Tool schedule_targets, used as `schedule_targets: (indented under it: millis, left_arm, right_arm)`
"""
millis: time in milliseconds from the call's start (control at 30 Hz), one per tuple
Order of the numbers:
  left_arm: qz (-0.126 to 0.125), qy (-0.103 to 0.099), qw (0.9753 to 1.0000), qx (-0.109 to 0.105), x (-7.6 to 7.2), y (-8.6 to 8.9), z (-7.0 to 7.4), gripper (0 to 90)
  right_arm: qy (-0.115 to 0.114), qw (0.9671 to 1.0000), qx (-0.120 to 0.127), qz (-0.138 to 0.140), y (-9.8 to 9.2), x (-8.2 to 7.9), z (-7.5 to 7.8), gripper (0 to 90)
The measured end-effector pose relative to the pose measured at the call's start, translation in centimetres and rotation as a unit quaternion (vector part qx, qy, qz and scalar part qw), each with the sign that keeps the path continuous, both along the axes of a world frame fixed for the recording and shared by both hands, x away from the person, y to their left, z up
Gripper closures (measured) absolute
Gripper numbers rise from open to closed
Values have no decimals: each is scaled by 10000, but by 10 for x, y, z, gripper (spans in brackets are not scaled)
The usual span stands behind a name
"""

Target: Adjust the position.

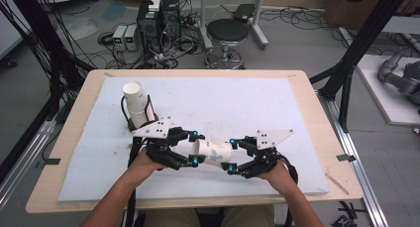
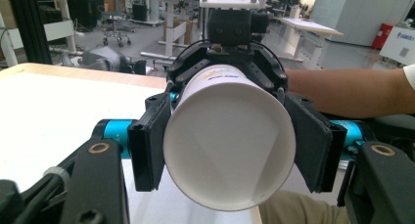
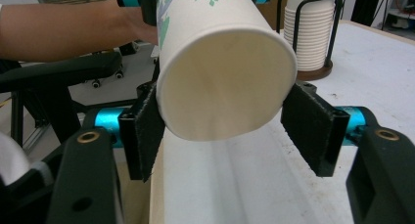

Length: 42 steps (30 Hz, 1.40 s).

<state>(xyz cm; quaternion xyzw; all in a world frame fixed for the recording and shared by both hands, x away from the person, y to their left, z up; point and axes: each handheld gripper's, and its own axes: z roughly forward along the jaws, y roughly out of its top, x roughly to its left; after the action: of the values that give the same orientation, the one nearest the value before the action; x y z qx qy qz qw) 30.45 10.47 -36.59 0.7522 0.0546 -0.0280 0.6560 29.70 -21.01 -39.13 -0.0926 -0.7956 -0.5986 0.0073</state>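
Observation:
A white paper cup with a green leaf print lies sideways in the air just above the mat, between both grippers. My left gripper is shut on its mouth end; in the left gripper view both pads press on the rim of the cup, whose open mouth faces the camera. My right gripper holds the base end. In the right gripper view the cup's flat bottom sits between the pads, touching both.
A stack of white paper cups stands in a black wire holder at the back left of the pale mat, also seen as the stack beyond the held cup. Table edges frame the mat on all sides.

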Motion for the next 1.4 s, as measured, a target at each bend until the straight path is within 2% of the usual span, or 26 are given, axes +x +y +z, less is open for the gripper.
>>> schedule_targets:
  millis: [133, 200, 233, 367, 500, 700, 800, 1033, 1133, 1400]
  left_arm:
    - [23, 44, 9999, 120, -2, -2, 0, 343]
    - [159, 197, 9994, 235, -3, -5, 0, 163]
    - [172, 251, 9992, 274, -2, -5, 0, 118]
    - [173, 175, 9990, 363, -3, -3, 1, 118]
    - [312, 136, 9984, 454, -3, 1, 4, 118]
    - [572, 107, 9953, 776, -2, 4, 10, 121]
    - [565, 76, 9939, 939, -2, 4, 12, 122]
    - [578, -71, 9885, 1393, -2, 0, 16, 128]
    - [582, -78, 9871, 1489, -1, -1, 17, 128]
    - [476, -231, 9790, 1969, 0, -10, 20, 131]
  right_arm:
    - [-2, 10000, -58, 52, -2, 0, 1, 385]
    - [-11, 9999, -97, 107, -3, 0, 2, 392]
    - [-27, 9998, -128, 123, -3, 0, 3, 392]
    - [-8, 9998, -186, 109, -6, 0, 5, 392]
    - [37, 9997, -226, 46, -9, 2, 6, 387]
    - [-7, 9976, -682, -138, -7, 4, 9, 383]
    - [-15, 9965, -821, -171, -5, 7, 11, 385]
    - [-151, 9917, -1271, -80, 5, 10, 24, 388]
    - [-264, 9883, -1501, -50, 9, 11, 29, 388]
    - [-459, 9770, -2084, 9, 17, 12, 41, 388]
